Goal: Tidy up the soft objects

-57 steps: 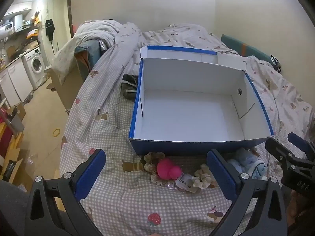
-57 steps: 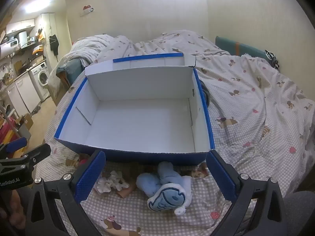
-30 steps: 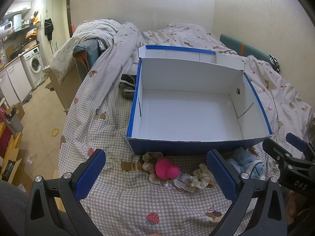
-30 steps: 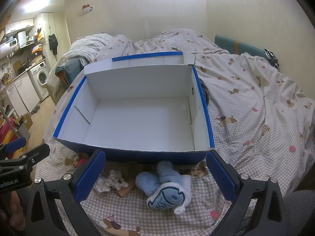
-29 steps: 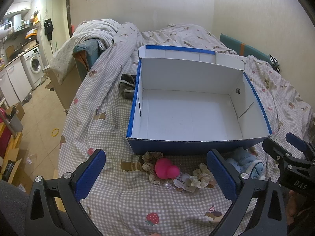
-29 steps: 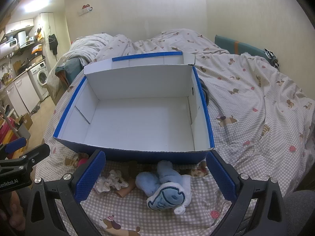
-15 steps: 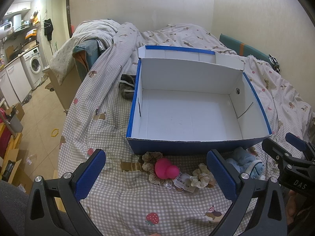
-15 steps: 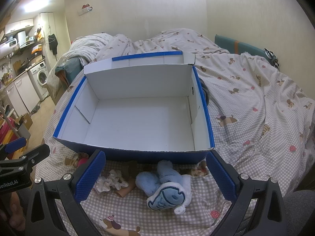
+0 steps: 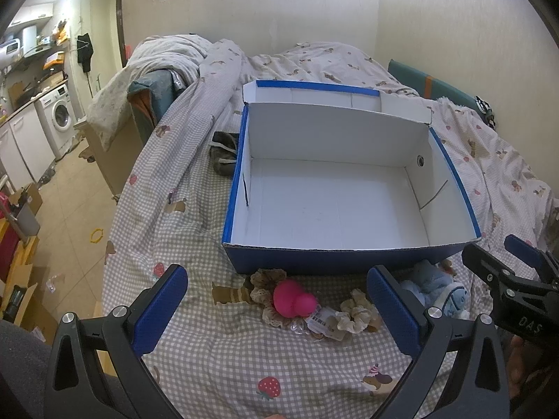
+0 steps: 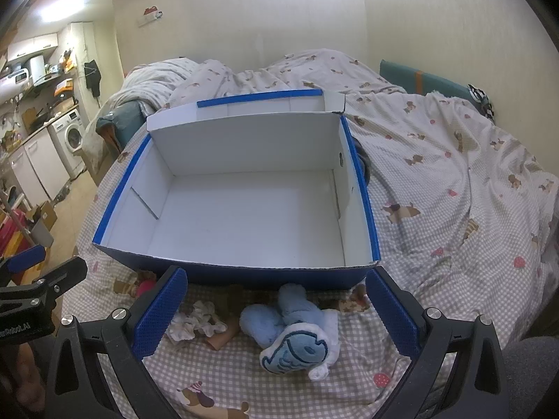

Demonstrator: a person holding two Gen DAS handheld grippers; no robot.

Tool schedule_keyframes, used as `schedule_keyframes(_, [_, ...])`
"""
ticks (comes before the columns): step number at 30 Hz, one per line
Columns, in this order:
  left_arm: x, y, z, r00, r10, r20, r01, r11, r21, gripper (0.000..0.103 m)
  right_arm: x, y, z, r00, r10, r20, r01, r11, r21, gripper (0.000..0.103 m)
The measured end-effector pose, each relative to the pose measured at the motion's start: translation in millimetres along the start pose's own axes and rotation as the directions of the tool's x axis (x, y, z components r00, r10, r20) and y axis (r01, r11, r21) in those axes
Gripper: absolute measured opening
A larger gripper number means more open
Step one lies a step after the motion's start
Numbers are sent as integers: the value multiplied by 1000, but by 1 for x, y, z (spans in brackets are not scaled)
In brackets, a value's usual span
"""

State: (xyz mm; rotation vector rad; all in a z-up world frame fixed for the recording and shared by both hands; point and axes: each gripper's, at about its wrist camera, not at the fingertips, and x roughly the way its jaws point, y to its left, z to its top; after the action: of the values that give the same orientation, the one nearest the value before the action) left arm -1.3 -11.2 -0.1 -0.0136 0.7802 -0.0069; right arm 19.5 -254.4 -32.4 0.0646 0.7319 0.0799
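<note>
The blue plush toy is judged light and squashy, best pinched mid-body; both grippers' fingers are spread wide, empty.

Each gripper has black angular arms, silver screws and blue textured finger pads.

Box partly hides what may be a pink toy.
</note>
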Motion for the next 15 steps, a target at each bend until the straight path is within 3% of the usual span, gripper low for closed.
schedule_keyframes(15, [0, -1, -1, 1000, -2, -1, 2, 1000, 0, 102, 0, 0, 1, 1000, 0, -2, 0, 1000, -1, 103])
